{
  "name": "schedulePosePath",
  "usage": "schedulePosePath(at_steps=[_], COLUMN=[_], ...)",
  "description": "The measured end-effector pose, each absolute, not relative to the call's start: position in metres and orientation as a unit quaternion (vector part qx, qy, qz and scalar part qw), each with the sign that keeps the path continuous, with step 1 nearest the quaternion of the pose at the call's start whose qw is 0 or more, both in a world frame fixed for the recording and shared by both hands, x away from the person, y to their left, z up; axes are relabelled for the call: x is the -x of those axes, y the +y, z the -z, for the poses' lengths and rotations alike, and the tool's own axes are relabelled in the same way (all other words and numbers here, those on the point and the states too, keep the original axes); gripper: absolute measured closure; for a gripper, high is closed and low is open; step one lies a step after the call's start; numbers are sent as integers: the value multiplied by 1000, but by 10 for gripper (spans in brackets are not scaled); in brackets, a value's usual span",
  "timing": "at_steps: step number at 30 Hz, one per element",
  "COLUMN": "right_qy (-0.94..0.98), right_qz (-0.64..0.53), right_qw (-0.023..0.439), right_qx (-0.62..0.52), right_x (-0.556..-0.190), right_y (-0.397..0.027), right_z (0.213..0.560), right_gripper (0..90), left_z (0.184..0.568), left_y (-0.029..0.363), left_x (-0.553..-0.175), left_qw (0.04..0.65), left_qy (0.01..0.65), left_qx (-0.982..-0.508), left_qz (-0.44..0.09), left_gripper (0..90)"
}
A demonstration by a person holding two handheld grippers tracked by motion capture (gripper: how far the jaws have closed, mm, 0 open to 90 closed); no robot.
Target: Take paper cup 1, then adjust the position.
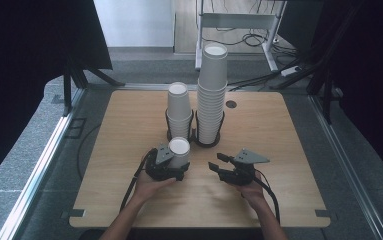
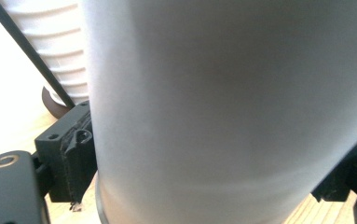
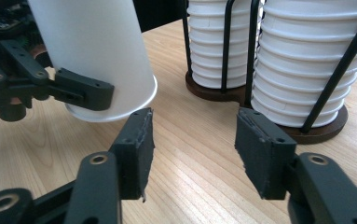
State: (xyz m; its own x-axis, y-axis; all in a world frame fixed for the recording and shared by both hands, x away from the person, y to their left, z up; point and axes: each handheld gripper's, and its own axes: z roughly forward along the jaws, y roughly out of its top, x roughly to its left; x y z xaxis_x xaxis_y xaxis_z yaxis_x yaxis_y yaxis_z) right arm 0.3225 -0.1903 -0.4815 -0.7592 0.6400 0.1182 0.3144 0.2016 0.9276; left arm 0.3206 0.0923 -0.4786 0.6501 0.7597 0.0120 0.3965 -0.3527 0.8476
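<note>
White paper cup sits clamped in the left gripper, near the front of the wooden table, just before two racked cup stacks. Right gripper beside it, jaws apart, empty.

Left gripper view: cup wall pressed between both jaws.

Right gripper view: cup seems lifted off the tabletop, tilted; own jaws spread.

My left gripper's view blurs the cup, its rim cut off above. Behind that cup, I see the stack only partly, cropped at the top.
</note>
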Motion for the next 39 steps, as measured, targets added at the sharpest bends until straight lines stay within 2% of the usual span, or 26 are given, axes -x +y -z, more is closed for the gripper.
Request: schedulePosePath(at_steps=[3,20,34,35,39], right_qy=[758,737,728,728,728], right_qz=[-550,-565,-585,-589,-591], right_qw=[151,160,138,132,125], right_qx=[-314,-334,-329,-326,-323], right_x=[-320,-314,-311,-309,-308], right_y=[-190,-195,-186,-183,-177], right_z=[481,474,470,470,470], right_gripper=[400,316,230,192,157], left_z=[480,482,487,488,490], left_y=[88,61,46,44,38], left_x=[-320,-324,-321,-321,-319], left_qw=[431,401,377,379,375], left_qy=[357,328,300,296,284], left_qx=[-801,-823,-847,-849,-857], left_qz=[-212,-231,-224,-220,-212], left_gripper=[124,124,125,124,125])
